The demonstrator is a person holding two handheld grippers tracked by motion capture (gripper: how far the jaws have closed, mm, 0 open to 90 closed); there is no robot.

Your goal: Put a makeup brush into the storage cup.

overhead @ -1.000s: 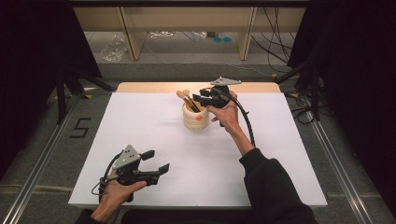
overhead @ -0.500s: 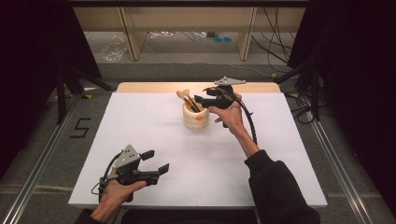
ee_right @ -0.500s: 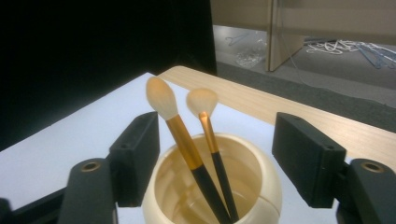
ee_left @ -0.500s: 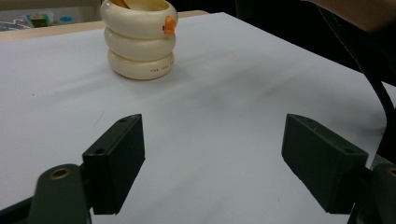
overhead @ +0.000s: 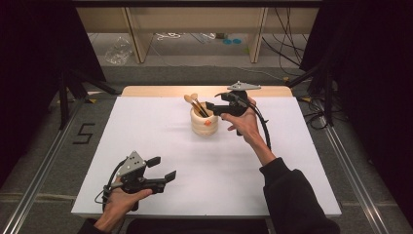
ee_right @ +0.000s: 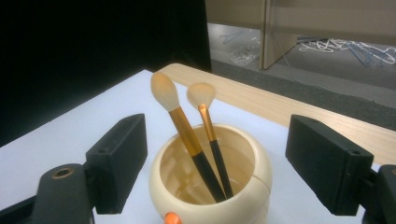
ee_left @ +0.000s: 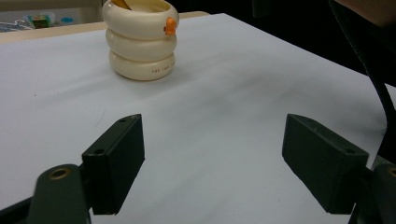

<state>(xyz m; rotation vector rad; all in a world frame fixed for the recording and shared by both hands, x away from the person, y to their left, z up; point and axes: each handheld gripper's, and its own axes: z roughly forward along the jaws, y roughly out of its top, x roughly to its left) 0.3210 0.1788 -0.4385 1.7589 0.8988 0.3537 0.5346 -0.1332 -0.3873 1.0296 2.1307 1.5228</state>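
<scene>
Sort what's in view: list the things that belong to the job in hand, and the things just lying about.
In the job:
- cream holder
- two makeup brushes standing in it
- right claw, open beside the holder, jaws just widened, nothing between them

Lying about:
- left claw, open over the white table
- clear plastic and cables on the floor

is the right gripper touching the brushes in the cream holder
Apart. In the right gripper view the right gripper has just been opening; its jaws stand wide of both brushes in the holder.
</scene>
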